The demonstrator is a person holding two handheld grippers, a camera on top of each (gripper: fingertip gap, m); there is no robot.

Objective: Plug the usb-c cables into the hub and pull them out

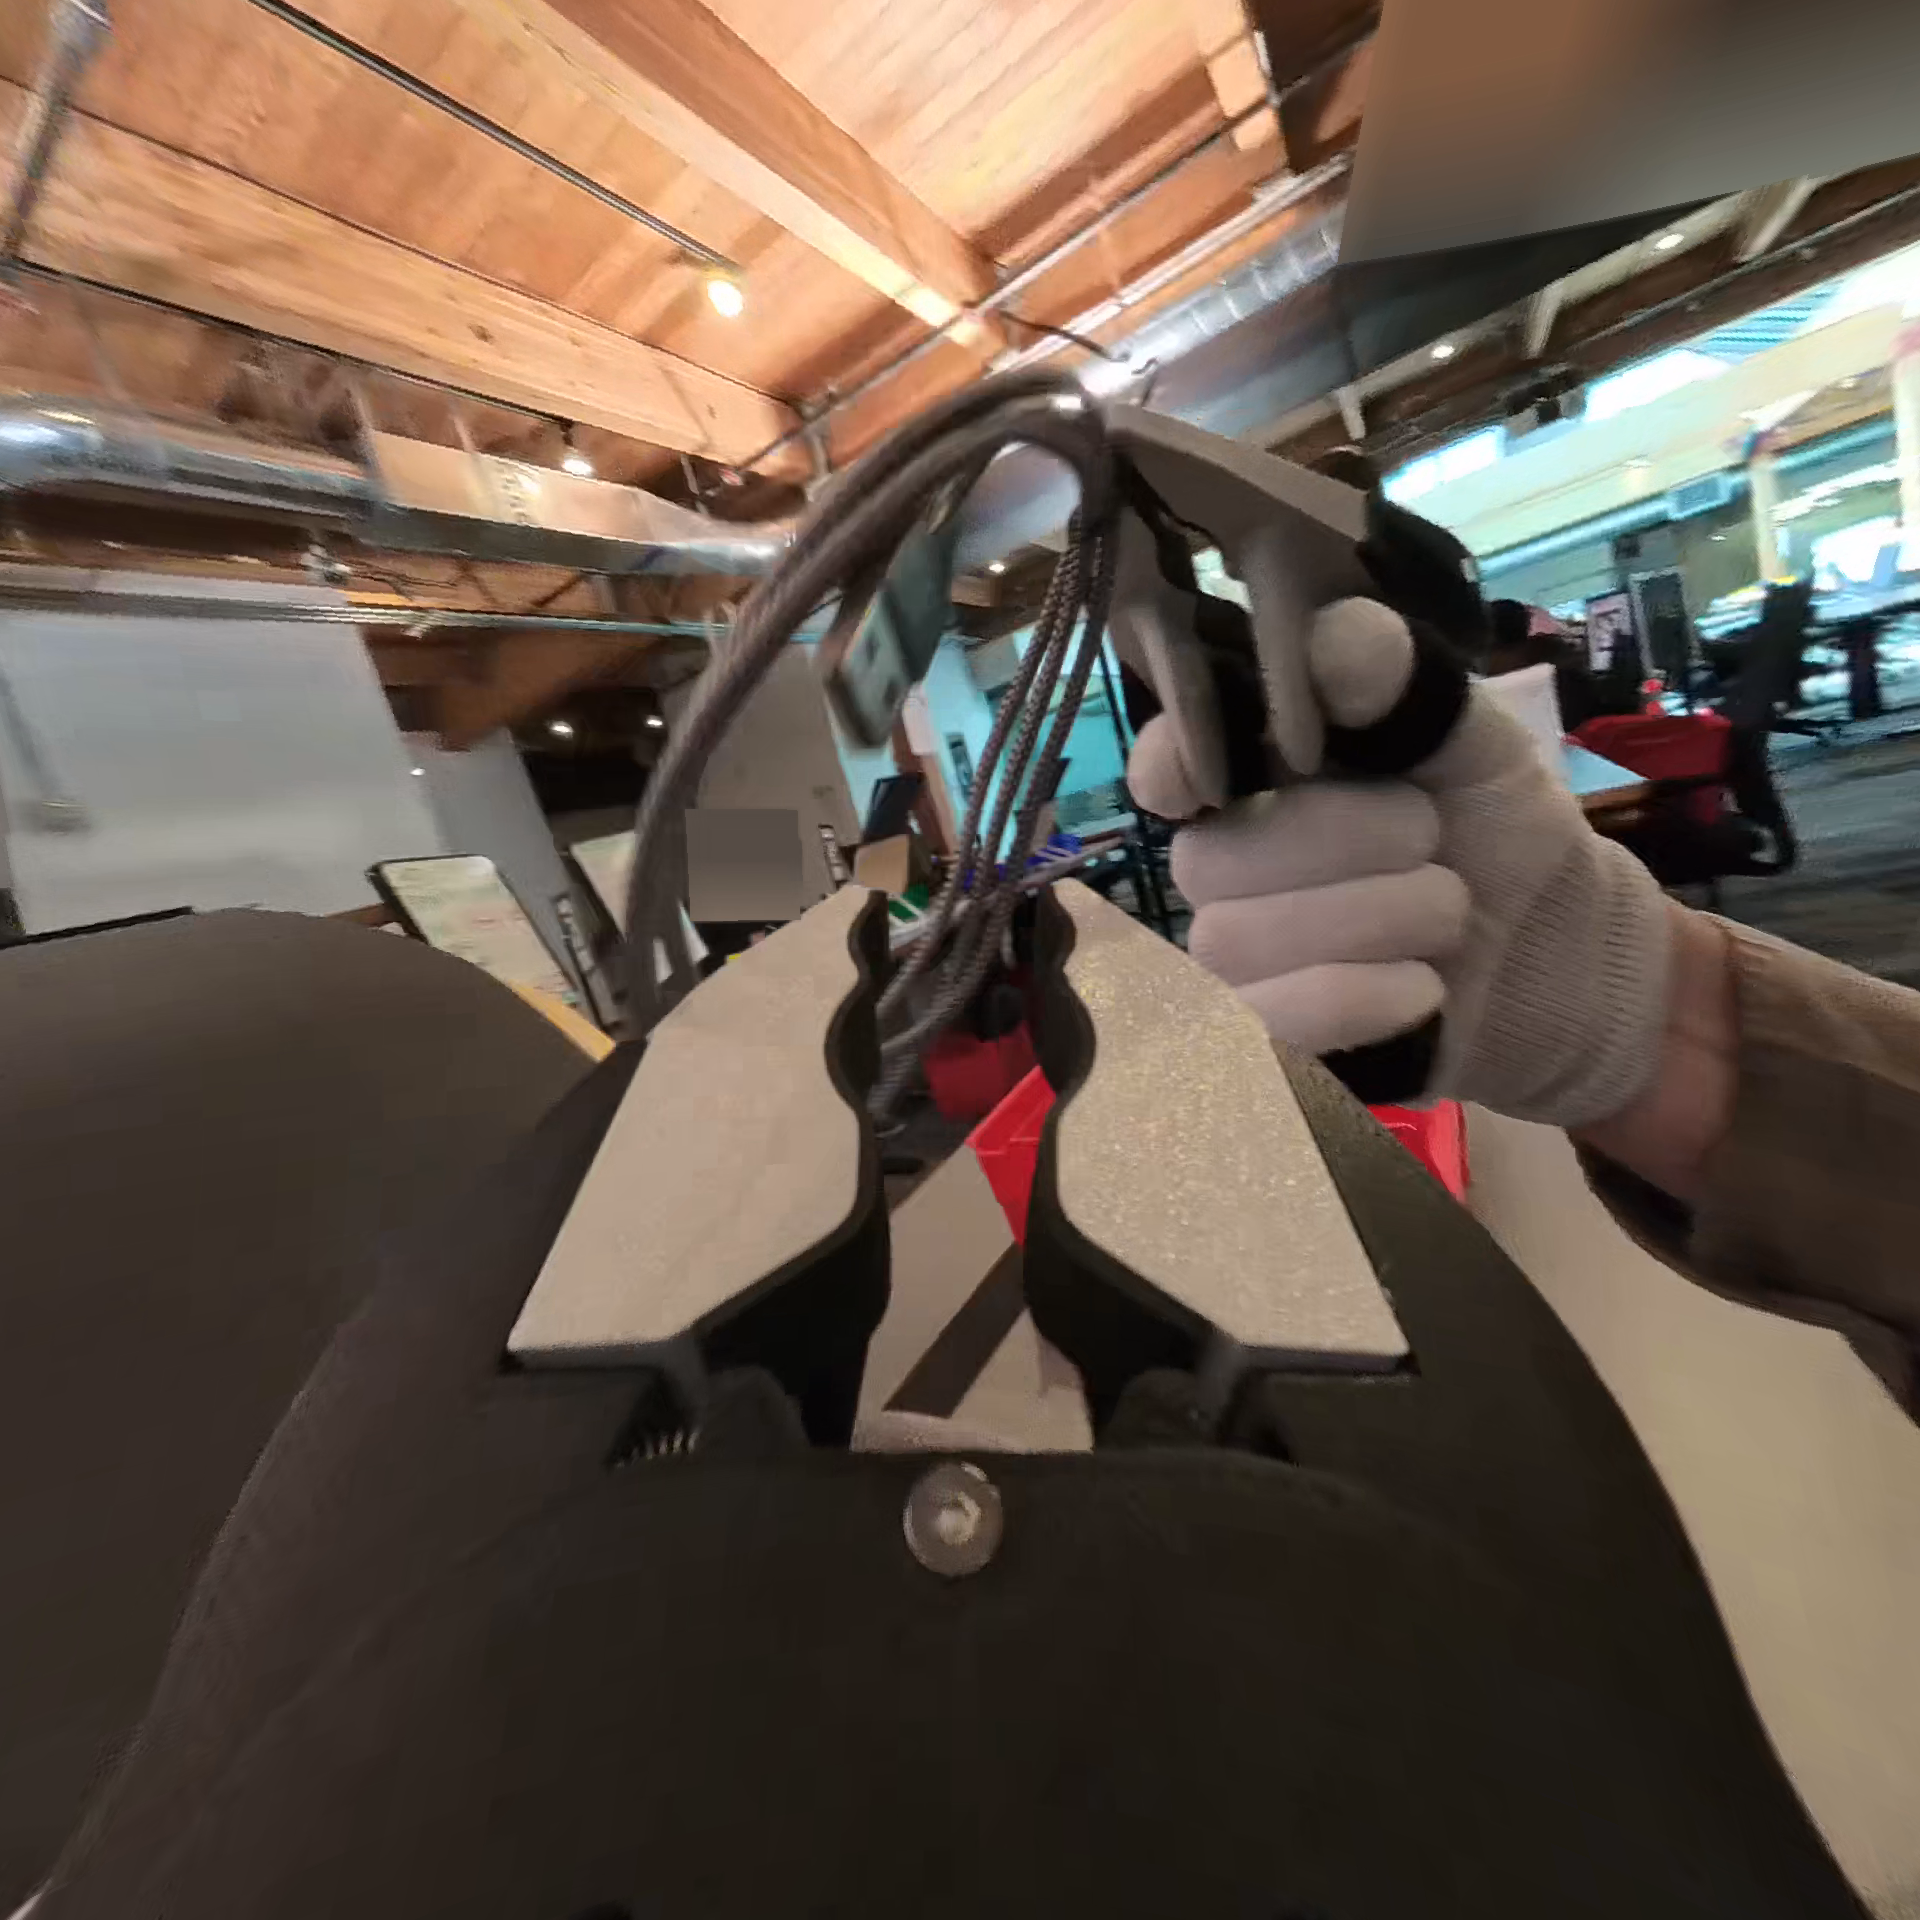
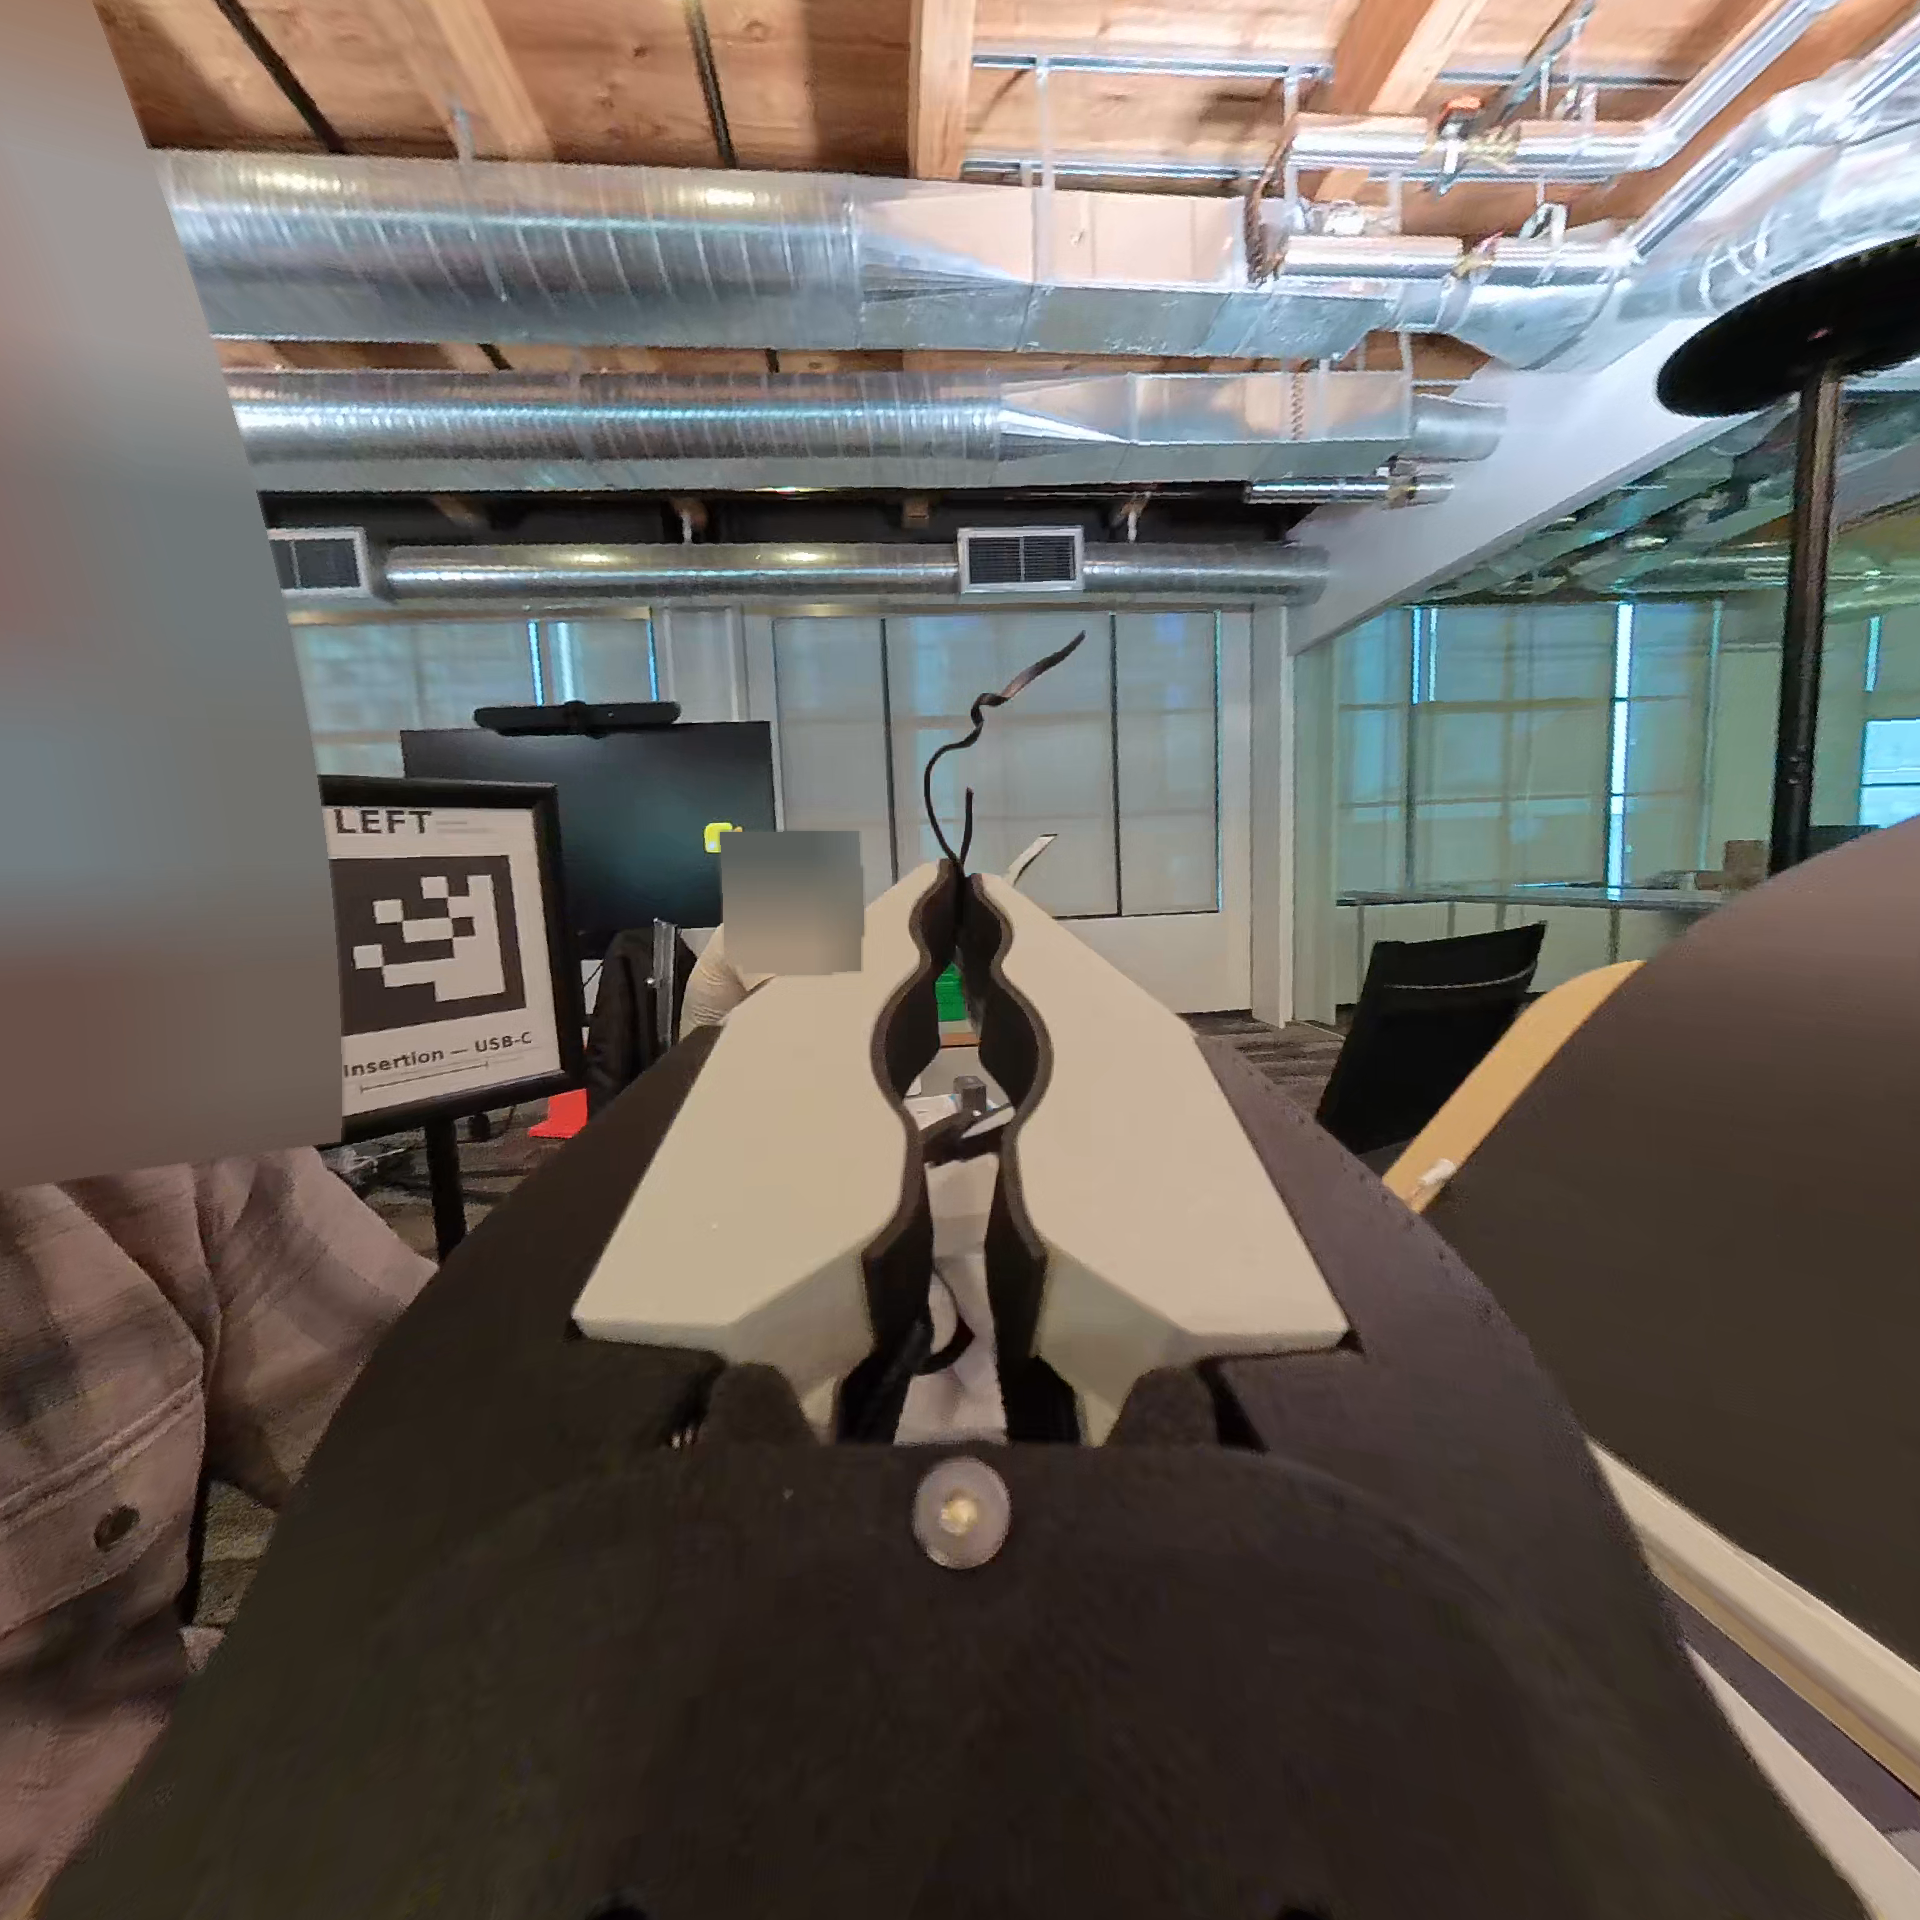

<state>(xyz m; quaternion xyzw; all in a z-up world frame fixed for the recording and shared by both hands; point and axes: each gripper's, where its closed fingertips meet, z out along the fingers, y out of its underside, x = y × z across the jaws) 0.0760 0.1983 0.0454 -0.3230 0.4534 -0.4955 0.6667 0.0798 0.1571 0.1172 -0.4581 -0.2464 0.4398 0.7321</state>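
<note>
I am holding both tools raised toward the ceiling, with open air all around them. In the left wrist view, the left tool [image 1: 961, 935] is standing slightly spread, its fingers [image 1: 727, 1122] loosely bracketing the braided cables [image 1: 997, 769] that are passing through the gap; I cannot tell whether they are pinching any strand. The cables are running upward from there as a bundle, looping over at upper centre of the frame, where the right tool [image 1: 1117, 457] is clamping them, gripped by a white-gloved hand [image 1: 1382, 894]. A grey flat block, probably the hub [image 1: 894, 634], is hanging blurred beside the loop, its long axis tilted top-right to bottom-left. A red bin [image 1: 1003, 1143] is showing below between the fingers. In the right wrist view, the right tool [image 2: 961, 883] is pressing together at its tips on a thin black strand [image 2: 961, 748] that is curling upward. A framed marker sign [image 2: 442, 945] and a dark monitor [image 2: 623, 821] are standing at left, a black chair [image 2: 1434, 1018] at right, ducts [image 2: 623, 249] overhead.
</note>
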